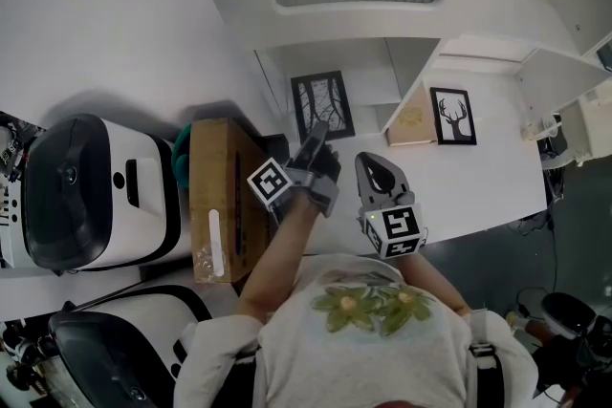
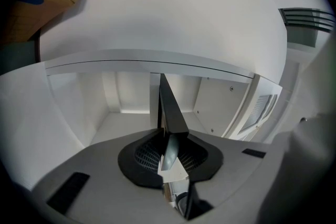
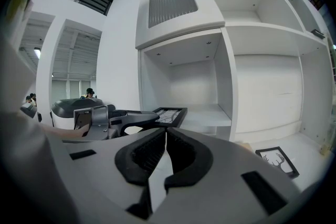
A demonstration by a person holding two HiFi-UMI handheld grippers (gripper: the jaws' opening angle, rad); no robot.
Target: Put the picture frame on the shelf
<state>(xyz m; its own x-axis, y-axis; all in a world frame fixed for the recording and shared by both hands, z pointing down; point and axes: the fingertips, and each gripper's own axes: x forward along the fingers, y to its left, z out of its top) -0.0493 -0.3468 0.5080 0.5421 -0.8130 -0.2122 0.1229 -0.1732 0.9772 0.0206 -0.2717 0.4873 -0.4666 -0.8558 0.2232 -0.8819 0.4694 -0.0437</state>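
Note:
A black picture frame point(image 1: 322, 105) with a bare-branch print is clamped by its near edge in my left gripper point(image 1: 312, 151). The frame reaches into an open white shelf compartment point(image 1: 375, 72). In the left gripper view the frame point(image 2: 171, 113) shows edge-on between the jaws, with the compartment floor point(image 2: 123, 123) beyond it. The right gripper view shows the frame point(image 3: 169, 114) held flat just above that shelf board point(image 3: 207, 115). My right gripper point(image 1: 380, 175) hangs to the right of the left one. Its jaws are shut, with nothing between them point(image 3: 165, 140).
A second black frame with a deer print point(image 1: 452, 116) lies on the low white surface to the right, next to a tan board point(image 1: 413, 121). A cardboard box point(image 1: 222, 201) and white machines point(image 1: 96, 191) stand at the left. People point(image 3: 89, 93) stand far off.

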